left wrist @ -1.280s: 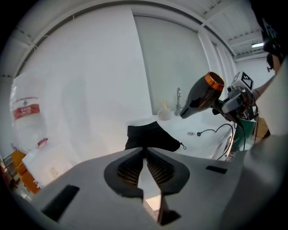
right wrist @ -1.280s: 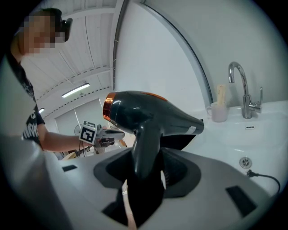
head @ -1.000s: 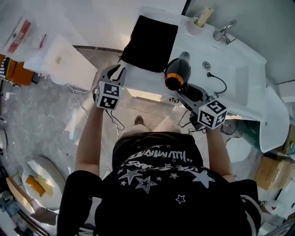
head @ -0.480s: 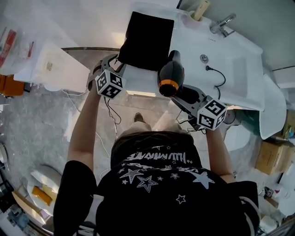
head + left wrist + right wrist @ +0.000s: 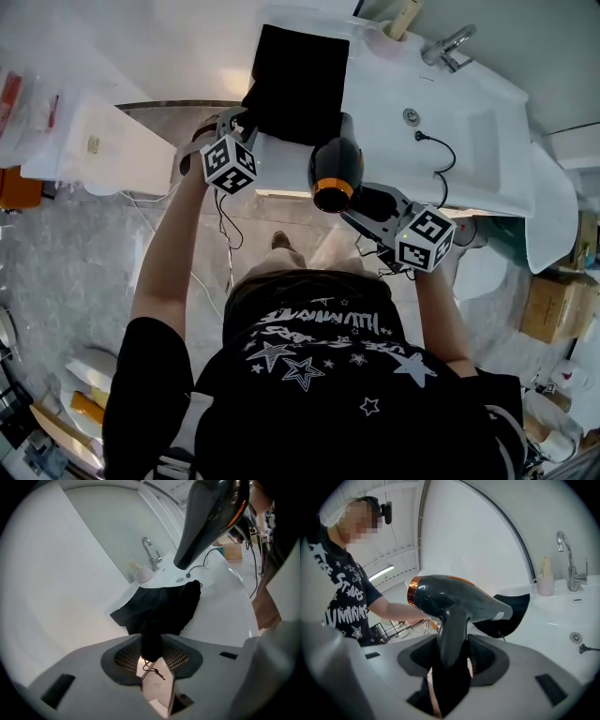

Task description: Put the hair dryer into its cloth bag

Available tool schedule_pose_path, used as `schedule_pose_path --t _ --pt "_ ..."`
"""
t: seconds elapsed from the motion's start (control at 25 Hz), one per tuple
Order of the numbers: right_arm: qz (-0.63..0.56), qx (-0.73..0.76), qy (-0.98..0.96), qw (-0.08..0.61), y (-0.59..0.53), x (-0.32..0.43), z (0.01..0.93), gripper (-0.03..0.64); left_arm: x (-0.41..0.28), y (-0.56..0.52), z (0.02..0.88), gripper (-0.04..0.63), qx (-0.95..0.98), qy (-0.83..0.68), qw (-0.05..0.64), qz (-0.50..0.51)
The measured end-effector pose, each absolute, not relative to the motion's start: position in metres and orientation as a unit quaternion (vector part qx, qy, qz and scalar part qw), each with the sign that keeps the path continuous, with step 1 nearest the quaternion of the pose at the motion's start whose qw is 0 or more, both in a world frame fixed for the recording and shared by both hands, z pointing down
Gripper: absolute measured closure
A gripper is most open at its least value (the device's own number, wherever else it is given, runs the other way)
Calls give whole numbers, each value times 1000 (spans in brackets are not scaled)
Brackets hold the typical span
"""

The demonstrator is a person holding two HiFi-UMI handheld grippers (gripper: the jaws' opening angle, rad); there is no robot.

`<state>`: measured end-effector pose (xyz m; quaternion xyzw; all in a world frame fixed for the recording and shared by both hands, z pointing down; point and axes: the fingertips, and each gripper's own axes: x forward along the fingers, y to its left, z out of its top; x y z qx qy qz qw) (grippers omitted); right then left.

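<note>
Black cloth bag (image 5: 298, 80) lies flat on the white worktop (image 5: 473, 141), apparently empty. Left gripper (image 5: 240, 120) has just been closing its jaws on the bag's near edge. Right gripper (image 5: 368, 202) clamps the hair dryer (image 5: 336, 169) by its handle, aloft just beside the bag. Opening and insertion remain.

A bathroom, shown by the white washbasin (image 5: 473, 141) with its chrome faucet (image 5: 448, 44) and drain (image 5: 411, 116).
</note>
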<state>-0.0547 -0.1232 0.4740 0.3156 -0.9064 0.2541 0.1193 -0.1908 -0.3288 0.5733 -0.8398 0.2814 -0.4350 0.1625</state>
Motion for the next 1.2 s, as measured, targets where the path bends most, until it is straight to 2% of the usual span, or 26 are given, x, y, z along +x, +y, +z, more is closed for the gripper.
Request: schedule_pose_path --t 0.12,0.88,1.2 --pt "256 311 -908 117 -120 -60 473 423 -192 -334 568 561 -840 294 158 -428" --pt "273 212 -931 116 -105 -115 478 423 -178 -346 541 569 -868 292 44 -399" --pt "281 185 -933 127 -116 -132 486 423 -170 -349 524 569 -880 289 27 -377"
